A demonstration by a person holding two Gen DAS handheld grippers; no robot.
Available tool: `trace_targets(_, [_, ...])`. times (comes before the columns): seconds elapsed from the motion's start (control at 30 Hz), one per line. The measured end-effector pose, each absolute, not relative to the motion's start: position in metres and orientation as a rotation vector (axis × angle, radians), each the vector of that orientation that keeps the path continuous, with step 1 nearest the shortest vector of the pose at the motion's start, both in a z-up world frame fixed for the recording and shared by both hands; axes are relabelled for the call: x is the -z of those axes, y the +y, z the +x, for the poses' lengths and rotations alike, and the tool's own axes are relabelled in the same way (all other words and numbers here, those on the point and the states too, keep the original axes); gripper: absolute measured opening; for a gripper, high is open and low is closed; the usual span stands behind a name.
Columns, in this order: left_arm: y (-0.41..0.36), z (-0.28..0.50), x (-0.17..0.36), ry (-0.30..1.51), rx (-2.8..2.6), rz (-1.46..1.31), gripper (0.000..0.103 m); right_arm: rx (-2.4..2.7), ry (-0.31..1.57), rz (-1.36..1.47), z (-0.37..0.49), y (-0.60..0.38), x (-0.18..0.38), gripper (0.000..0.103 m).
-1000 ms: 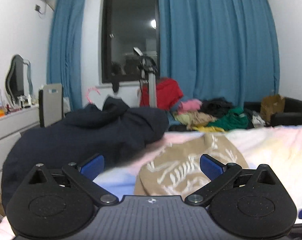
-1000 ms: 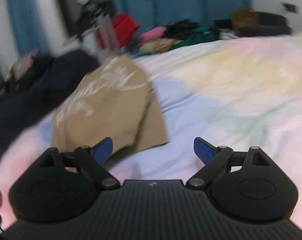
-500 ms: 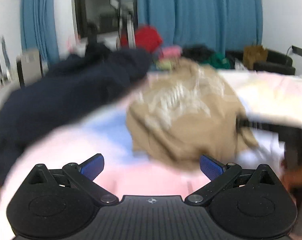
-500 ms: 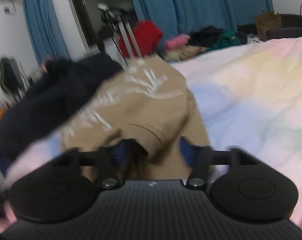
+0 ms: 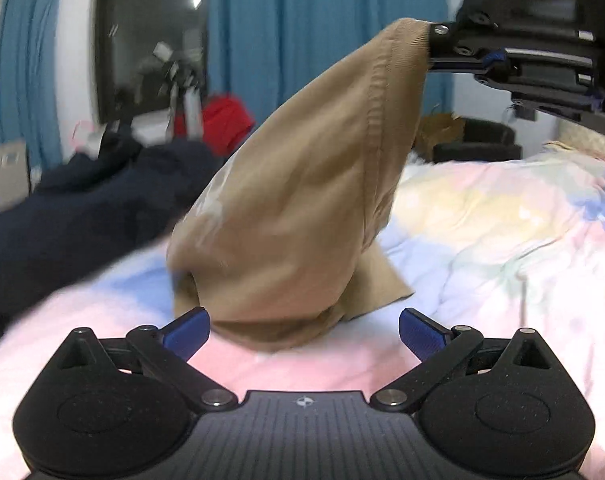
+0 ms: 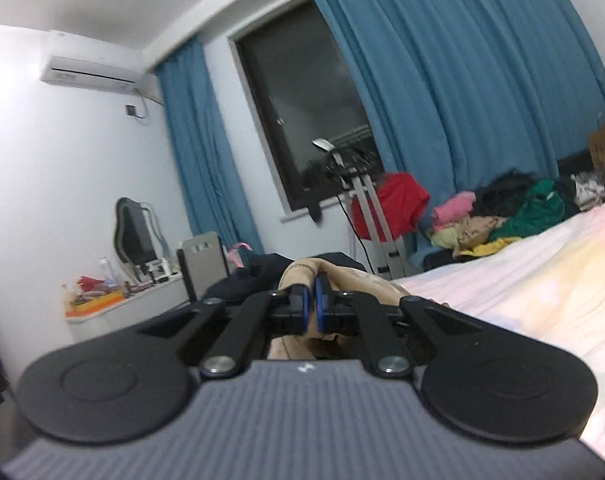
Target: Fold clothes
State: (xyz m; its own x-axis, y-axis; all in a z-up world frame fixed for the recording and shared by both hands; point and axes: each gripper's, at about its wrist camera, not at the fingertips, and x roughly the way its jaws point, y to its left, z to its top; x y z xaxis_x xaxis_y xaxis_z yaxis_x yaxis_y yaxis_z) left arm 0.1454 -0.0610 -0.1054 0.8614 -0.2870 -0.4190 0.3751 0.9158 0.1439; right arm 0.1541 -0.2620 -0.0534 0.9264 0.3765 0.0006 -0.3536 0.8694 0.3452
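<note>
Left wrist view: the tan garment (image 5: pixel 302 184) hangs as a cone from its top edge, which is pinched in the right hand-held gripper (image 5: pixel 432 46) at upper right; its long axis runs steeply from that pinch down and left to a bunched lower end resting on the pastel bed cover (image 5: pixel 482 220). The left hand-held gripper (image 5: pixel 304 332) has its blue pads apart with nothing between them; the garment's lower fold lies directly ahead, just beyond the left pad, so this hand is the nearer one to the free hem. A dark navy garment (image 5: pixel 70 216) lies on the bed's left side, touching or just beside the tan one; cannot tell which. Right wrist view: the right hand-held gripper (image 6: pixel 311 306), jaws having just been closing, is now clamped on tan fabric (image 6: pixel 302 272), pointing level, above the bed. Judgement: next grasp falls to the left hand, reaching forward and slightly down onto the lower edge.
</note>
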Motion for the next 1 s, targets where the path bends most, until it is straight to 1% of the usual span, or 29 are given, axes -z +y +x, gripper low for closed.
trace_targets(0.1, [-0.073,0.125,0.103,0.338,0.335,0.276,0.102,-0.417,0.037,0.347,0.125,-0.267,0.042,0.007])
trace_targets(0.23, [-0.085,0.116,0.117,0.353,0.271,0.345,0.101,-0.462,-0.017,0.404,0.104,-0.278,0.023,0.007])
trace_targets(0.4, [-0.1,0.112,0.131,0.289,0.243,0.49,0.1,-0.508,-0.068,0.489,0.088,-0.3,0.014,0.007])
trace_targets(0.53, [-0.107,0.124,0.143,0.329,0.266,0.481,0.097,-0.507,-0.072,0.557,0.09,-0.319,0.014,0.007])
trace_targets(0.6, [-0.113,0.135,0.149,0.376,0.282,0.464,0.091,-0.492,-0.031,0.601,0.099,-0.328,0.02,0.007])
trace_targets(0.77, [-0.131,0.152,0.159,0.41,0.334,0.45,0.091,-0.446,0.12,0.722,0.132,-0.344,0.043,0.007])
trace_targets(0.83, [-0.137,0.156,0.162,0.395,0.331,0.446,0.087,-0.422,0.159,0.762,0.14,-0.346,0.052,0.007])
trace_targets(0.87, [-0.14,0.159,0.163,0.388,0.317,0.45,0.082,-0.397,0.168,0.734,0.142,-0.343,0.054,0.007])
trace_targets(0.9, [-0.141,0.164,0.165,0.384,0.309,0.45,0.073,-0.371,0.176,0.7,0.145,-0.34,0.056,0.007])
trace_targets(0.93, [-0.139,0.169,0.165,0.393,0.296,0.438,0.066,-0.344,0.184,0.665,0.148,-0.336,0.057,0.008])
trace_targets(1.0, [-0.127,0.179,0.163,0.424,0.263,0.376,0.045,-0.292,0.2,0.597,0.154,-0.329,0.061,0.008])
